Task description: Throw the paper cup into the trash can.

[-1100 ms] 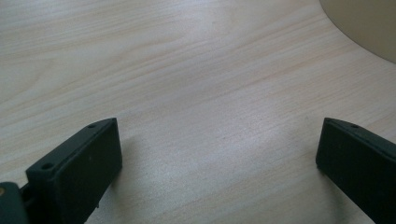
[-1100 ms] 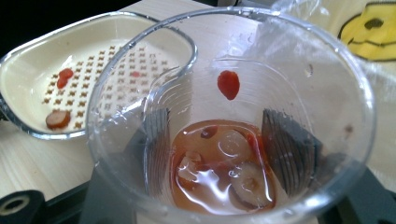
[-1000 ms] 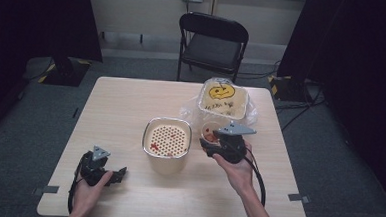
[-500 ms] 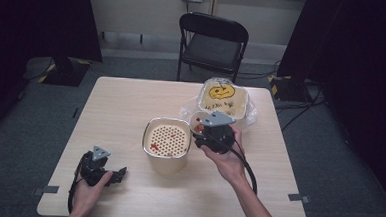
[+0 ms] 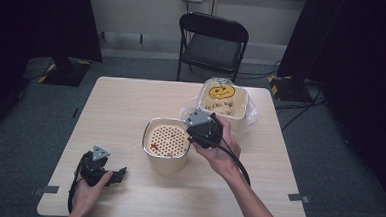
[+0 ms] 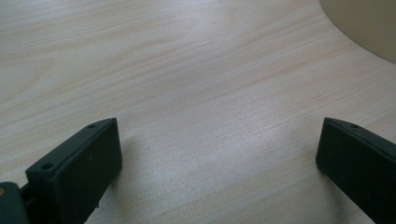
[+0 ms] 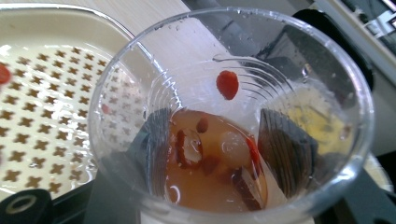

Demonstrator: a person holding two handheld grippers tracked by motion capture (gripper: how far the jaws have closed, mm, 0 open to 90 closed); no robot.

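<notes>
One clear plastic cup (image 7: 231, 116) sits clamped between my right gripper (image 5: 203, 130)'s jaws, tipped toward the strainer bucket (image 5: 166, 144) at the table (image 5: 131, 105)'s middle. Since a second ago my right hand (image 5: 218, 152) has carried it left from beside the yellow-printed container (image 5: 224, 97) to the bucket's rim. My right gripper view looks straight into the cup's mouth: amber liquid, dark fruit pieces and a red berry (image 7: 227, 84) stuck to the wall, with the perforated strainer plate (image 7: 42, 116) just beyond the lip. From the high view the cup itself is hidden under the gripper. My left gripper (image 5: 100, 169) rests near the table's front-left, jaws wide apart over bare wood in its own view.
</notes>
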